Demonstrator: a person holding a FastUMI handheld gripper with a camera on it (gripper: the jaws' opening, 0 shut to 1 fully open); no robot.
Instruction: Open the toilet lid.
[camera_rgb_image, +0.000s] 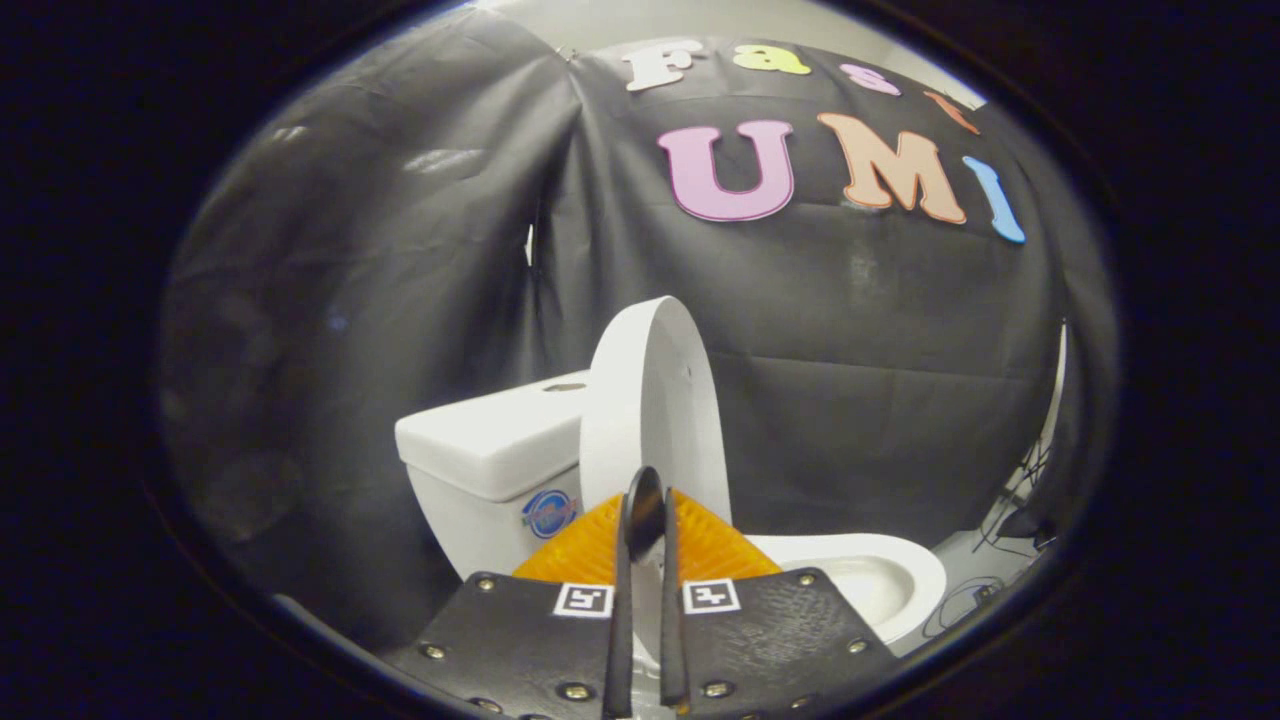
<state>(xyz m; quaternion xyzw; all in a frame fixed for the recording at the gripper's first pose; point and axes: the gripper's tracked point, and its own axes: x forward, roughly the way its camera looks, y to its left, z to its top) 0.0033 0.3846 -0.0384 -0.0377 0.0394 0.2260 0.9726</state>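
The lid (655, 400) stands nearly upright beside the tank (490, 440), above the open bowl (880, 575). The gripper (645, 520) has its jaws narrow, pinching the lid's lower edge. It looks like stiff, smooth, fairly light plastic, best held at the rim; dark cloth (850, 400) hangs behind the tank.

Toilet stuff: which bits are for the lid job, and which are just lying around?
For the job:
toilet lid, raised upright
gripper, fingers nearly together, reaching up to the lid's edge
toilet bowl

Just there:
tank
cables on the floor beyond the bowl
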